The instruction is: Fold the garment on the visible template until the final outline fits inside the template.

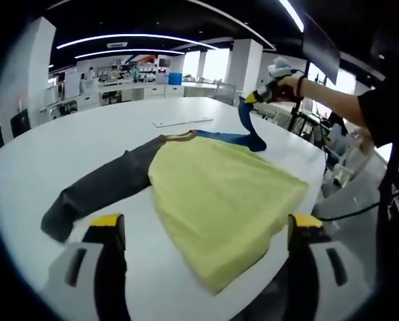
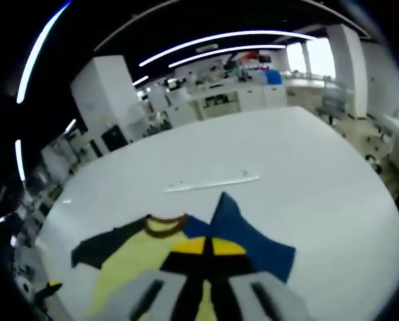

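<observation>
hiding its jaw tips, right tool (image 2: 209,249) pinches blue sleeve (image 2: 242,231).

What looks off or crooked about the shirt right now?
The shirt lies uneven on the white table. Its dark grey sleeve is spread flat, while the blue sleeve is lifted off the table, pinched by the right gripper.

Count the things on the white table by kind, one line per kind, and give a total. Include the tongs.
Shirt, yellow body with one dark grey sleeve and one blue sleeve: 1
Flat white strip lying beyond the shirt: 1
Tongs: 2, the left open, the right shut on the blue sleeve
Total: 4
</observation>
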